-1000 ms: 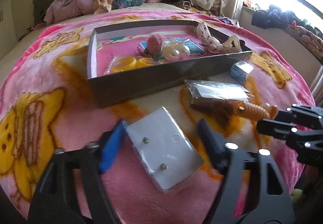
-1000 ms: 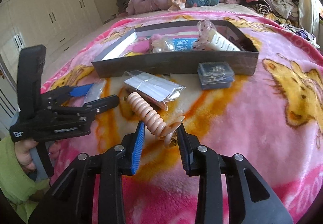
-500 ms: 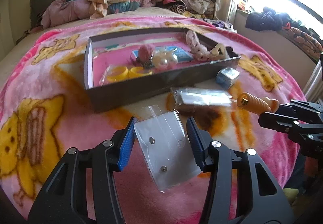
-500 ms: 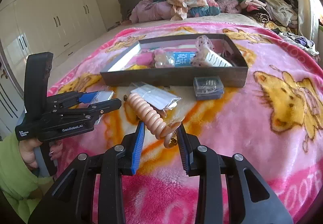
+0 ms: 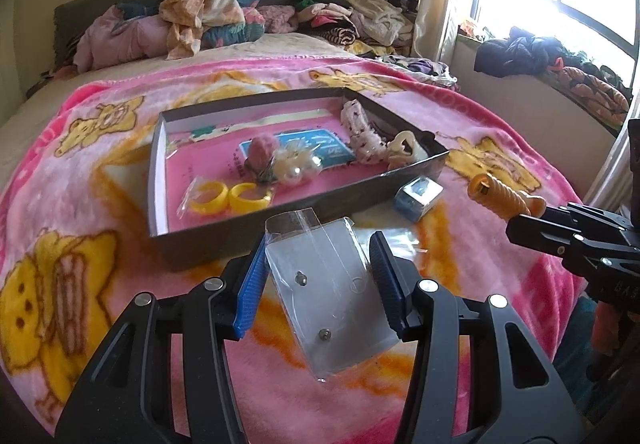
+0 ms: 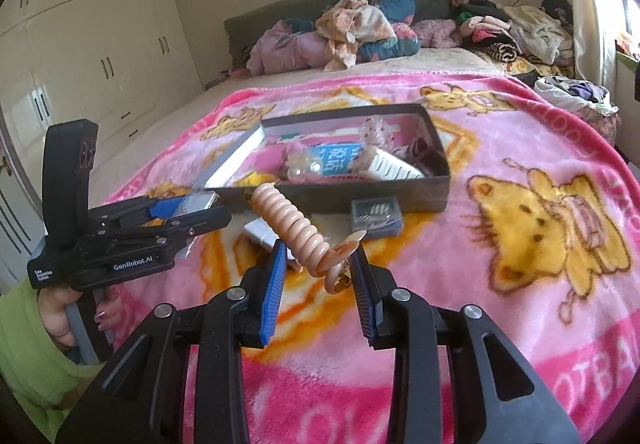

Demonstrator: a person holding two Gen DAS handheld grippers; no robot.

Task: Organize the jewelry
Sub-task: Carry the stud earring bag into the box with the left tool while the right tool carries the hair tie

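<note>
Carrying both items toward the box: left gripper pinches the earring card sleeve by its edges, lifted off the blanket just short of the near wall. Clear that wall, release flat beside the yellow rings. Right gripper clamps the peach spiral hair tie, raised; drop it in once the left has cleared.

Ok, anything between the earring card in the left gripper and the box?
Nothing visible. The earring card is held above the blanket, the box lies straight ahead with its top open, and only its near wall must be cleared.
</note>
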